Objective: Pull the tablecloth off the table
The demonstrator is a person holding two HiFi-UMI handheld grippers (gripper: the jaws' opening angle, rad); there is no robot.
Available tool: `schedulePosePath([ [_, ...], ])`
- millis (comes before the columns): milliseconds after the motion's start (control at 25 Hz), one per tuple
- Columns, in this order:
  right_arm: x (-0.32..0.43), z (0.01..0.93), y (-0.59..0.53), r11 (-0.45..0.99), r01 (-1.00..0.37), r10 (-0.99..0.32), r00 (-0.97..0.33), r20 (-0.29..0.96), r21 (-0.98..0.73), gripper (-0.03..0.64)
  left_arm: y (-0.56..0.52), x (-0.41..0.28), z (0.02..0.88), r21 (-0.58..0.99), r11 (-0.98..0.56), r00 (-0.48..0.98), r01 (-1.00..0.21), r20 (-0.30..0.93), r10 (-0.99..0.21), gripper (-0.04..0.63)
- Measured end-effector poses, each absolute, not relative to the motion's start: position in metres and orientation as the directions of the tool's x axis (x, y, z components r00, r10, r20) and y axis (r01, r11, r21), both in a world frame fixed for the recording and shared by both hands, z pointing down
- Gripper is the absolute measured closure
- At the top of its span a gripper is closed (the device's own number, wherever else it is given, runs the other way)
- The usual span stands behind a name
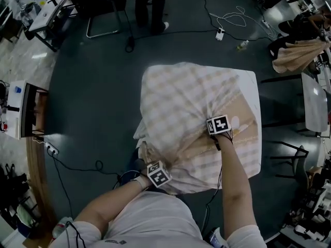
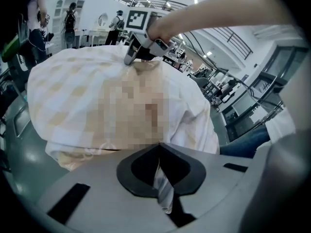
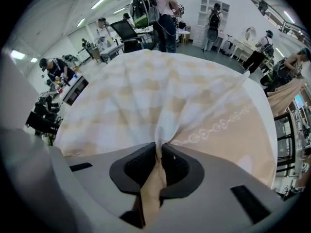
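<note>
A cream and white checked tablecloth (image 1: 186, 97) with a beige patterned border lies rumpled over a small table, whose white top (image 1: 254, 94) shows along the far right side. My left gripper (image 1: 156, 173) is at the near left corner, shut on a pinch of the cloth's edge (image 2: 163, 188). My right gripper (image 1: 219, 126) points down at the middle right of the cloth and is shut on a raised fold (image 3: 156, 144). In the left gripper view the right gripper (image 2: 132, 57) stands on top of the heaped cloth (image 2: 73, 81). The cloth (image 3: 146, 86) spreads away beyond the right jaws.
Dark floor surrounds the table, with cables (image 1: 77, 164) at the left and a power strip (image 1: 220, 33) at the back. Black chairs (image 1: 289, 154) stand to the right, a desk (image 1: 26, 110) to the left. A person's legs (image 1: 150, 9) are behind the table.
</note>
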State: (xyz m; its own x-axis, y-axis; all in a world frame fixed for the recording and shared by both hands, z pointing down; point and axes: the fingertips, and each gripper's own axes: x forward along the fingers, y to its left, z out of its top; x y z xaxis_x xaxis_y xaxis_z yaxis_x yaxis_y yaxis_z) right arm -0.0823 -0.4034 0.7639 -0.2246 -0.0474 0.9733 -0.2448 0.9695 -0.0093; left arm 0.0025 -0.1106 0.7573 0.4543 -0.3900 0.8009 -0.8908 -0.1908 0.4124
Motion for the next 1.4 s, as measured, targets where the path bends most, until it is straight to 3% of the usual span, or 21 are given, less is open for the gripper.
schedulePosePath([
  [160,-0.052,0.769,-0.392,0.972,-0.233,-0.063,-0.189,0.98,0.017,0.574,-0.109,0.003,0.759,0.387,-0.208,0.439,-0.898,0.812,-0.383,0.584],
  [640,0.047,0.77,-0.356,0.919,-0.39,-0.035,-0.215,0.976,-0.053,0.578,-0.11,0.016,0.76,0.276,-0.319,0.387,-0.907,0.846,-0.366,0.584],
  [800,0.081,0.768,-0.349,0.896,-0.435,-0.015,-0.229,0.973,-0.088,0.578,-0.111,0.023,0.757,0.335,-0.332,0.447,-0.882,0.817,-0.365,0.584],
  [960,0.109,0.766,-0.34,0.867,-0.484,-0.01,-0.254,0.967,-0.118,0.578,-0.109,0.009,0.742,0.478,-0.215,0.519,-0.852,0.714,-0.47,0.583],
  [1120,0.127,0.763,-0.333,0.86,-0.495,-0.006,-0.249,0.969,-0.122,0.578,-0.107,-0.049,0.727,0.516,-0.071,0.446,-0.854,0.655,-0.609,0.583],
  [1280,0.137,0.76,-0.325,0.853,-0.509,-0.016,-0.242,0.97,-0.113,0.578,-0.088,-0.121,0.744,0.497,0.027,0.363,-0.867,0.669,-0.648,0.581],
  [1400,0.143,0.759,-0.317,0.85,-0.517,-0.03,-0.236,0.971,-0.099,0.578,-0.066,-0.16,0.773,0.586,0.176,0.36,-0.791,0.678,-0.641,0.438],
])
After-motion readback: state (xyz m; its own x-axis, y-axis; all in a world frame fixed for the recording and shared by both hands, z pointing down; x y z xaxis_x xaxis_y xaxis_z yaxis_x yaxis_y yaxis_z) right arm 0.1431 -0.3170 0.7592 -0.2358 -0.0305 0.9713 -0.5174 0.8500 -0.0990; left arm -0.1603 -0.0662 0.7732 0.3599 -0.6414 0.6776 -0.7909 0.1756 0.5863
